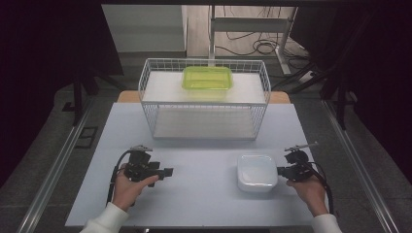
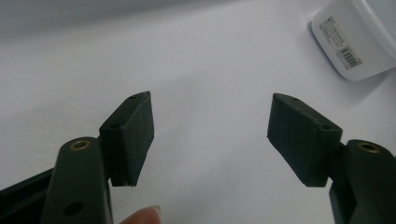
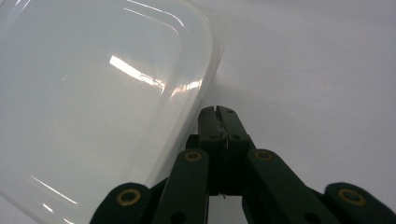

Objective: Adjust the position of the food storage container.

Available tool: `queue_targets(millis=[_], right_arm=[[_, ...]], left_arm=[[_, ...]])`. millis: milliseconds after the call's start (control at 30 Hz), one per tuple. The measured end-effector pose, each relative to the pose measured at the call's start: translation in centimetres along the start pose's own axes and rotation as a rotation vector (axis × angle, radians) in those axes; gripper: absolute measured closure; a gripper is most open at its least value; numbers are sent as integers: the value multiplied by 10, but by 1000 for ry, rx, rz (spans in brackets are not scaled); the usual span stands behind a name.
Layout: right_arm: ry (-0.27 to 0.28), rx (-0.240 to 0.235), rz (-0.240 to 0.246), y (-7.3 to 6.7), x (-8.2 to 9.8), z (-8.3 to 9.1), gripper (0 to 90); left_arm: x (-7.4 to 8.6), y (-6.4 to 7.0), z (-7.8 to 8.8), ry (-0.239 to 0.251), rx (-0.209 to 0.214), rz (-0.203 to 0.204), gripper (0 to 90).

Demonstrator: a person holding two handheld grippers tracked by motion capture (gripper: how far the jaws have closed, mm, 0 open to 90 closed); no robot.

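The right gripper [image 1: 281,170] sits just beside the white box's [image 1: 257,172] right edge on the bench [image 1: 204,194] in the high view; the left gripper [image 1: 167,172] lies well apart to the left, and a green tub [image 1: 207,77] rests on a wire basket [image 1: 145,82]. In the left gripper view, the jaws stand apart over bare bench, box [image 2: 355,37] far off. In the right gripper view, the jaws are pressed together, empty, beside the box [image 3: 93,93].

Even overhead light brightens the table [image 1: 204,184] – the surrounding room falls nearly black. Beside the right gripper [image 3: 218,112], white glare streaks the translucent lid [image 3: 93,93], and its far rim looks soft, perhaps out of focus – shadows stay faint.
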State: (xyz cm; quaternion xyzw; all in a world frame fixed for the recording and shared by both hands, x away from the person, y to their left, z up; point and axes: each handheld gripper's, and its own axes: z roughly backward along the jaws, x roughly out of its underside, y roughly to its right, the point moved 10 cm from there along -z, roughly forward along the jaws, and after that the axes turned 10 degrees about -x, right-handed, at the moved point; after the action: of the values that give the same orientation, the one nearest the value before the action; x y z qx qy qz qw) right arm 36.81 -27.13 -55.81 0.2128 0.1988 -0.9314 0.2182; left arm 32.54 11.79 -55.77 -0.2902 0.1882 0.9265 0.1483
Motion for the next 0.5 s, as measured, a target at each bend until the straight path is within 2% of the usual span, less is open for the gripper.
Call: queue_targets(millis=[333, 500], right_arm=[[-11, -4, 42, -13, -14, -13, 885], [-21, -14, 66, -25, -19, -23, 886]], left_arm=[[1, 1, -1, -8, 5, -3, 309], [1, 0, -2, -13, 4, -3, 308]])
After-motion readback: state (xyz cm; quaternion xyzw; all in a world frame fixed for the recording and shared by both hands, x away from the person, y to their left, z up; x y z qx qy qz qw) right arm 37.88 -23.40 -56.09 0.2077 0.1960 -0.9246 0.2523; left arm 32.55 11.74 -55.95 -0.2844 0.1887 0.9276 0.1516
